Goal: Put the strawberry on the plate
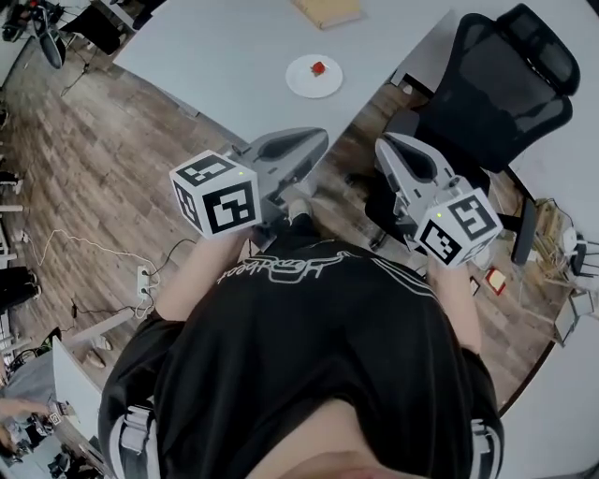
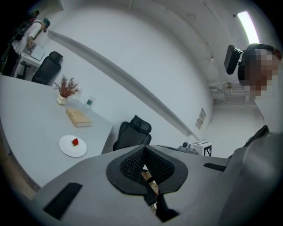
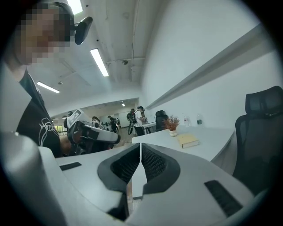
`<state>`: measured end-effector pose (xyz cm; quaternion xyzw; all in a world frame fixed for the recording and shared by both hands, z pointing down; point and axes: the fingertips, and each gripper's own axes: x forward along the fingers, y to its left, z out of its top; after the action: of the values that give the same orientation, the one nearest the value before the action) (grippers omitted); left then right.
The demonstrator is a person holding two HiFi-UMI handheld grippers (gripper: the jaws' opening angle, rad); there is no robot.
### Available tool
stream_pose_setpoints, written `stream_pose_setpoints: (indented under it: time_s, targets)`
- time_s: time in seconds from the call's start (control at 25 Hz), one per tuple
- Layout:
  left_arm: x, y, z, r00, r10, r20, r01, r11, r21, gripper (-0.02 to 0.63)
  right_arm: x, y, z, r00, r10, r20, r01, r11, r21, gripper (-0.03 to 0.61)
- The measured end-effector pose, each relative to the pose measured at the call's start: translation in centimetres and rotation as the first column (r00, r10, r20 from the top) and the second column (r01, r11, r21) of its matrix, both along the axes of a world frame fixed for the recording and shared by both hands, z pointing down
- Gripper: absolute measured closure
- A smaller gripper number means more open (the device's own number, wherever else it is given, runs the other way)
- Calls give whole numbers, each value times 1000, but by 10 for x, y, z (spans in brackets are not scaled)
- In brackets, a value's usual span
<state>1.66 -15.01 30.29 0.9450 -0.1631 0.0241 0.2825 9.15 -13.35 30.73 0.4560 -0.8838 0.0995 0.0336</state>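
Head view showed the strawberry (image 1: 318,67) lying on the plate (image 1: 301,85), upper centre of frame. My left gripper (image 2: 144,165) and right gripper (image 3: 140,154) had their jaws pressed together, empty, well apart from it. I judged the placing done, with no further move needed.

We see a tan book (image 1: 328,11) on the far side of the counter (image 1: 225,56), a black office chair (image 1: 496,84) at its right.
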Motion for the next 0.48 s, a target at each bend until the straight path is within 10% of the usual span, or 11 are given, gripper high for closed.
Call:
stream_pose_setpoints:
  time_s: [0.48]
  targets:
    - [18, 112, 1, 999, 37, 5, -37, 998, 47, 607, 11, 120, 5, 1000, -12, -3, 12, 1000, -11, 569]
